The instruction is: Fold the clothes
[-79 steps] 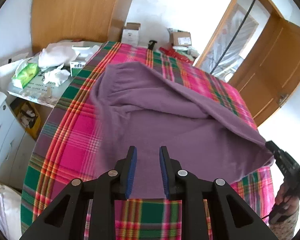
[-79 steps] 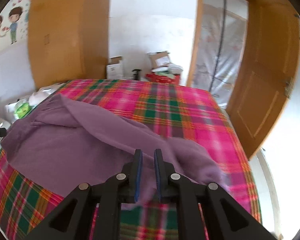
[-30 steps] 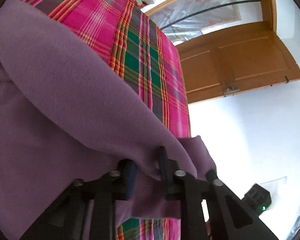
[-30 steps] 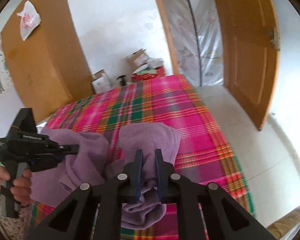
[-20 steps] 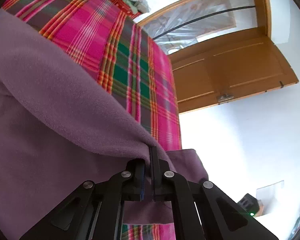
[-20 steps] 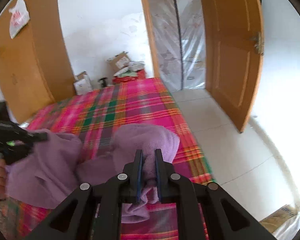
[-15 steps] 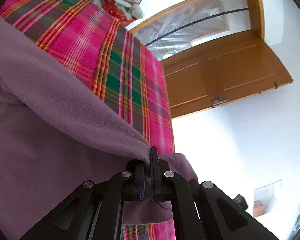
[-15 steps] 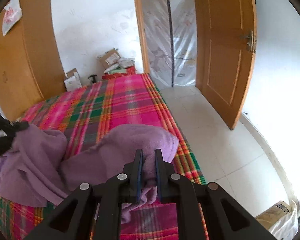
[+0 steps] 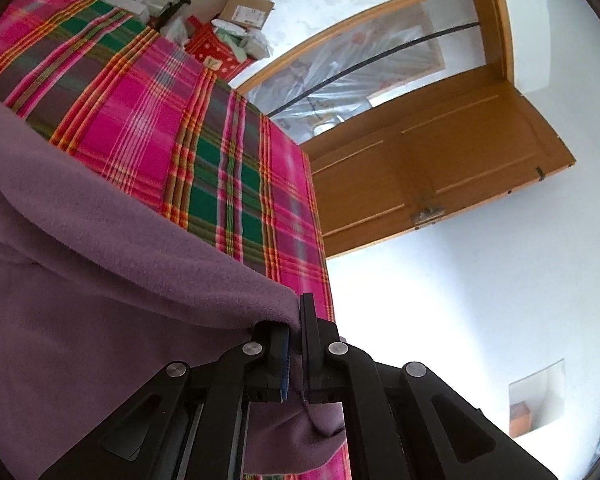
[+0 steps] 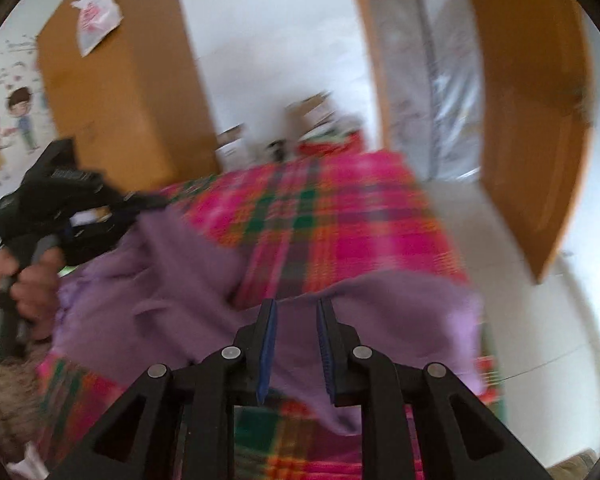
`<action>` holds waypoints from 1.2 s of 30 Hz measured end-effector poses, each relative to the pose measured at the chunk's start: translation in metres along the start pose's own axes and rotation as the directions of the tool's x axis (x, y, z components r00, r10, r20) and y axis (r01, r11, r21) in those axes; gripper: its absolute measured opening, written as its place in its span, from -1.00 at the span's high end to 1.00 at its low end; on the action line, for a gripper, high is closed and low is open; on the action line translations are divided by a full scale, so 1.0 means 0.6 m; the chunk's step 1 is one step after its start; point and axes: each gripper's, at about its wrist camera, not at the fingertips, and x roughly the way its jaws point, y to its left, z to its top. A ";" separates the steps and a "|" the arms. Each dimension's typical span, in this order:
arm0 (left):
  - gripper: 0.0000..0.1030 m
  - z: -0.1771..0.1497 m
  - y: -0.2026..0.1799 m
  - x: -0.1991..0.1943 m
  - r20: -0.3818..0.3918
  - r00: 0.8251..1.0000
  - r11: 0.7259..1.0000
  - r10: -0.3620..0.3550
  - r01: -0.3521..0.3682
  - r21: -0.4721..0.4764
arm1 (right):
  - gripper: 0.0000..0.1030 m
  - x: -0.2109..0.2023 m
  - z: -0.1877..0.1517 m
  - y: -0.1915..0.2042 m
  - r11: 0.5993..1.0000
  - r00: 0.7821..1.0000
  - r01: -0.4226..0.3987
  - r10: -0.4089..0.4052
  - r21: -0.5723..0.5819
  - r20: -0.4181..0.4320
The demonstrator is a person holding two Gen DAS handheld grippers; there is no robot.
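Purple garment (image 9: pixel 100 300) edge pinched, left gripper (image 9: pixel 298 344); right gripper (image 10: pixel 296 344) jaws opening.

Matt, fuzzy purple fleece garment (image 9: pixel 100 280) lies on woven plaid bedcover (image 9: pixel 148 120); door (image 9: pixel 440 152) is smooth wood.

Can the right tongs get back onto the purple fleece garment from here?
Probably yes: the right tongs, just opening, have the purple fleece garment directly beneath, nothing between; the left tongs hold another edge.
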 end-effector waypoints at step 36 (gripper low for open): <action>0.92 0.025 -0.023 -0.021 0.072 0.997 0.999 -0.011 0.009 0.032 | 0.94 0.045 -0.006 0.021 0.998 0.995 0.003 -0.009 -0.062 -0.100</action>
